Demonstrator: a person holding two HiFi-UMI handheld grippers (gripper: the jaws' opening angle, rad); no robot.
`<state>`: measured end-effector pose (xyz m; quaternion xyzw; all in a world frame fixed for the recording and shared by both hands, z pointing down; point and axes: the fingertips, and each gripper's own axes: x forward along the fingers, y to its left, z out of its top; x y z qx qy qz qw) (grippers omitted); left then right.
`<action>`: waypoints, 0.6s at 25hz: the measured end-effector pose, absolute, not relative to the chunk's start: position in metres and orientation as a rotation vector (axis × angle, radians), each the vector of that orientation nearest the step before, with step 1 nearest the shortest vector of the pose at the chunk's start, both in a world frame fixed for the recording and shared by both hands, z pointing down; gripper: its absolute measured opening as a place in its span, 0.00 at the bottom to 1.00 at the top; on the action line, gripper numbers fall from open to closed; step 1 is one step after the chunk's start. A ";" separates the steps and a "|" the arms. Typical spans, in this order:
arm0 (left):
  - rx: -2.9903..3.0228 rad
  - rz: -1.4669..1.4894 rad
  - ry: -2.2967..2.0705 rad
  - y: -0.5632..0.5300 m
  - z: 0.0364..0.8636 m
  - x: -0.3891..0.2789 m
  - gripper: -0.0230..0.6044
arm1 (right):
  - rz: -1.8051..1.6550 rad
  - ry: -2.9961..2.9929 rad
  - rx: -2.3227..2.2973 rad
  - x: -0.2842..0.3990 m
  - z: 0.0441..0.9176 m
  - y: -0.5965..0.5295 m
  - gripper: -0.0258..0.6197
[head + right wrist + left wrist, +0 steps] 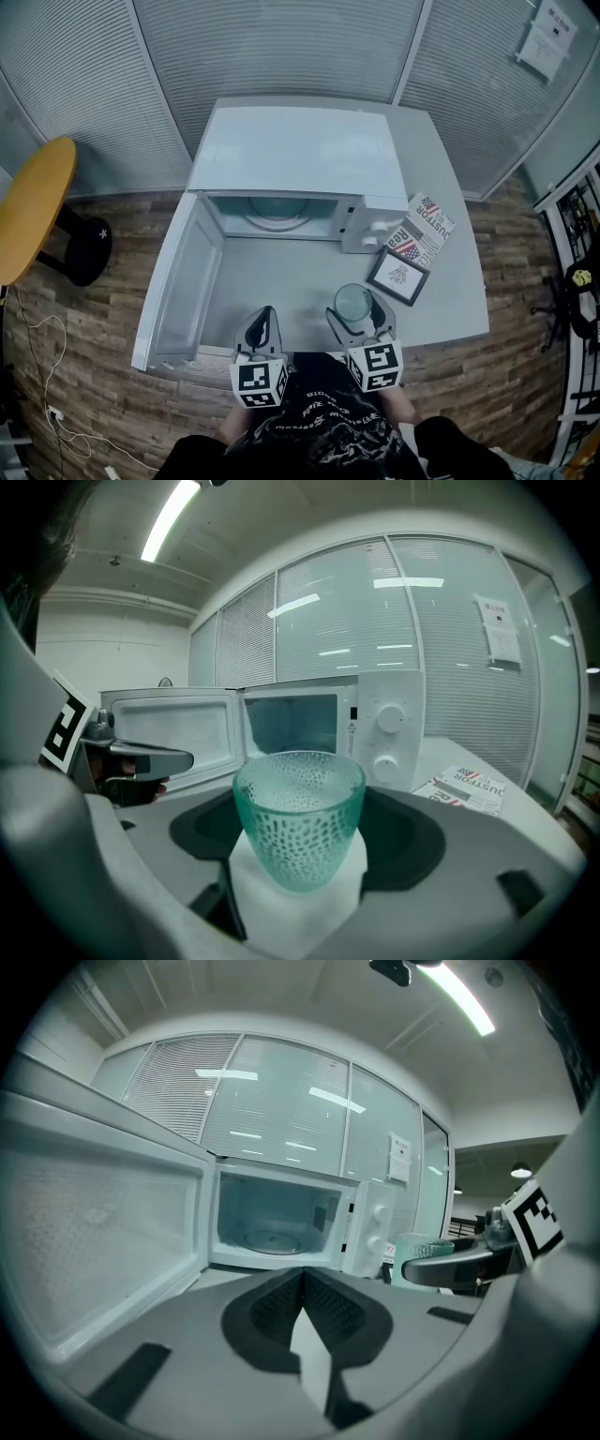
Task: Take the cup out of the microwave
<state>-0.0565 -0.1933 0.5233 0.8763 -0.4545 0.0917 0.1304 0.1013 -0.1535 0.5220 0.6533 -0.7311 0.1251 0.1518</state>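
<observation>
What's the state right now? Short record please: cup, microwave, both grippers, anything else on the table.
cup: upright, outside the microwave, between the right gripper's jaws
microwave: door swung open, only the turntable inside
left gripper: jaws together, empty
right gripper: shut on the cup, in front of the microwave
also on table: newspaper, framed picture
</observation>
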 end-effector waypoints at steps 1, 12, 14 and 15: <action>2.544 0.265 -1.319 -0.192 0.523 -0.056 0.05 | 0.355 -2.096 1.875 0.102 0.521 -0.152 0.63; 2.551 0.269 -1.322 -0.191 0.523 -0.056 0.05 | 0.319 -2.090 1.870 0.103 0.519 -0.150 0.63; 2.555 0.270 -1.321 -0.191 0.523 -0.055 0.05 | 0.322 -2.088 1.870 0.104 0.519 -0.150 0.63; 2.557 0.271 -1.320 -0.191 0.523 -0.055 0.05 | 0.323 -2.087 1.869 0.104 0.520 -0.150 0.63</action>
